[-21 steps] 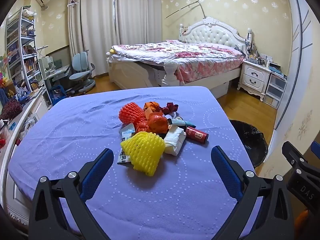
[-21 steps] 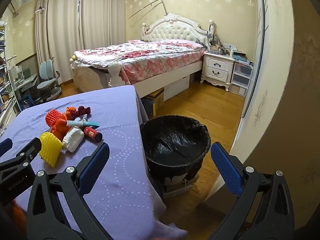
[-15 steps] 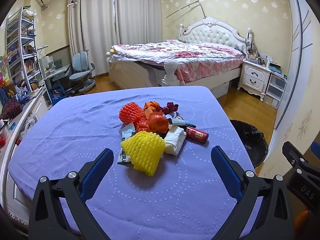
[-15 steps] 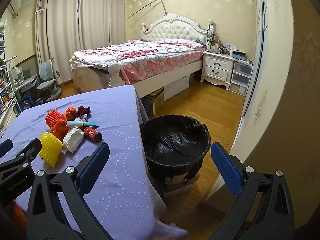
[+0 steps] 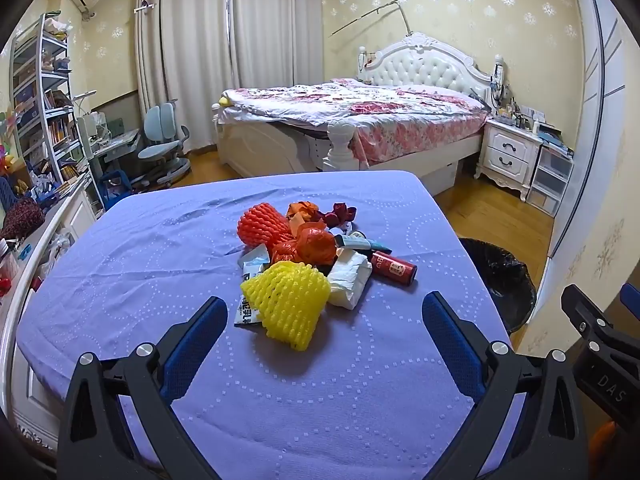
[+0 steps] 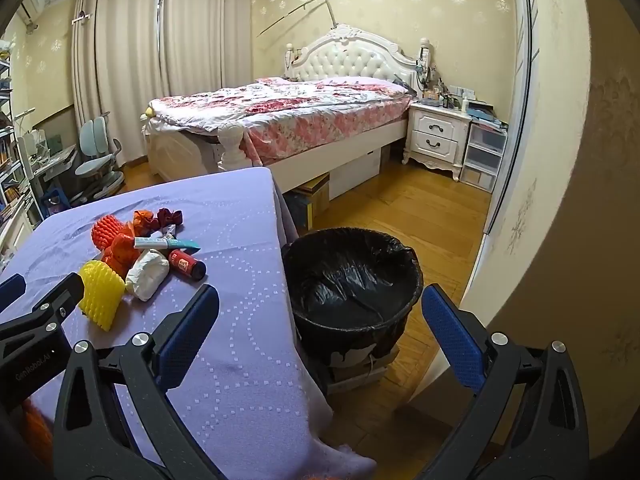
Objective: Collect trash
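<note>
one black-lined trash bin point(image 6: 352, 280) stands empty off the table's point(image 6: 240, 272) right edge; both tools, left tool point(image 5: 324, 320) and right tool point(image 6: 320, 316), gape wide, holding nothing.

Warm, even indoor light fills both views, and both are sharp, with no motion blur. Fisheye bending curves the walls at the edges, and the corners go black. The bin liner point(image 6: 352, 276) shows soft glare.

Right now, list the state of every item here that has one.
left gripper: fingers open, empty
right gripper: fingers open, empty
trash bin: lined, looks empty
yellow foam net: lying on table
red can: on its side
curtains: drawn shut
</note>
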`<state>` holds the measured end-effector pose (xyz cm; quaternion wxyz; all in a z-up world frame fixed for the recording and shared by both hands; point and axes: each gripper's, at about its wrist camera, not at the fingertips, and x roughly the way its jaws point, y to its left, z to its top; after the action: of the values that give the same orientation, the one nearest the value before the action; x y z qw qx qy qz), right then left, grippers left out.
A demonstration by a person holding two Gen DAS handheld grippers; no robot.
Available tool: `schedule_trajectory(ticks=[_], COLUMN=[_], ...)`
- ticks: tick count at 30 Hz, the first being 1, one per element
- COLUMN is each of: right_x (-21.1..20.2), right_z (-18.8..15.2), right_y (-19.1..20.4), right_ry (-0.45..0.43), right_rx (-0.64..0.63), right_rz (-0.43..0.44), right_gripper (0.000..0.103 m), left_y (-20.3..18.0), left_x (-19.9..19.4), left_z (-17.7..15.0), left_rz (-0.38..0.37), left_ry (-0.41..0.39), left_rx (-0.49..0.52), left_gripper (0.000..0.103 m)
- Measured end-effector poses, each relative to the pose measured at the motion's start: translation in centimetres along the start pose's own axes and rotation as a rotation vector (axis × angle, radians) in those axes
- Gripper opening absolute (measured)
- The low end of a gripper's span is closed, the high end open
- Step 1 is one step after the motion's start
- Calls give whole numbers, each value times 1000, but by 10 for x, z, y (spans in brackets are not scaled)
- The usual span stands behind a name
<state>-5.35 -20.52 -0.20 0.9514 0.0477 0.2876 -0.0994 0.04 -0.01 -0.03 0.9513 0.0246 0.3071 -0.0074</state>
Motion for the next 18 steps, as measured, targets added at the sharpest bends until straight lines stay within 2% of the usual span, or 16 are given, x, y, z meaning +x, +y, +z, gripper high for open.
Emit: schedule_trajectory(ticks=[18], right_x=[0], right_z=[0], right_y=[0], right_ry=[1], right_rx=[-4], right_rz=[-3], right_gripper=[99], left_y=[2], left_x=[1], left_z=[0], left_rz=[-5], left_ry=[7], left_rx=[-6], left_gripper=[98])
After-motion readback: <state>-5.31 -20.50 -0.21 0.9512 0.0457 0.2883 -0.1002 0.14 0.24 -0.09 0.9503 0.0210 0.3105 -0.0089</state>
